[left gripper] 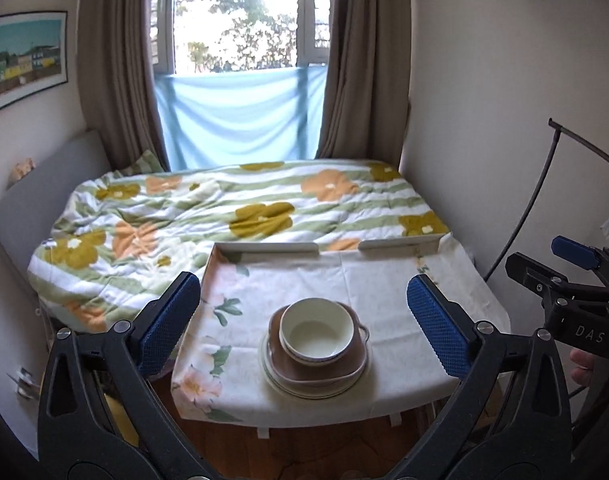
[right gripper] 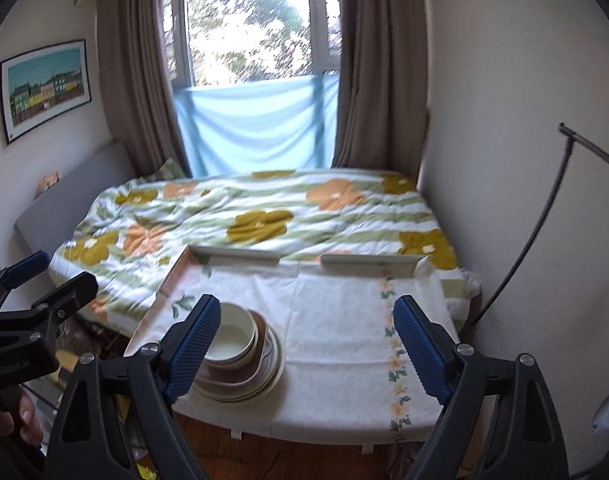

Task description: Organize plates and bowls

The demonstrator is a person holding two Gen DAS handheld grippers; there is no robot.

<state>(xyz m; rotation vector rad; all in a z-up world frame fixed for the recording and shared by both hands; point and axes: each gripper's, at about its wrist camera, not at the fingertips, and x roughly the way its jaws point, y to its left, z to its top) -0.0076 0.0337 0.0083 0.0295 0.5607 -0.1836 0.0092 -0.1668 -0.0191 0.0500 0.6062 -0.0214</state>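
Observation:
A white bowl (left gripper: 315, 330) sits on a brown dish (left gripper: 324, 366), which rests on pale plates (left gripper: 316, 391). The stack stands near the front of a table with a flowered cloth (left gripper: 384, 288). In the right wrist view the same bowl (right gripper: 234, 338) and plates (right gripper: 264, 384) lie at the lower left, partly hidden by a blue finger (right gripper: 192, 344). My left gripper (left gripper: 304, 284) hangs open above and in front of the stack with nothing in it. My right gripper (right gripper: 306, 304) is also open and empty, off to the right of the stack.
Behind the table lies a bed with a flowered duvet (left gripper: 224, 208). A low white rail (left gripper: 264, 247) lines the table's far edge. A wall and a thin black curved rod (left gripper: 544, 184) stand at the right. Wooden floor (left gripper: 324, 452) shows below the table's front edge.

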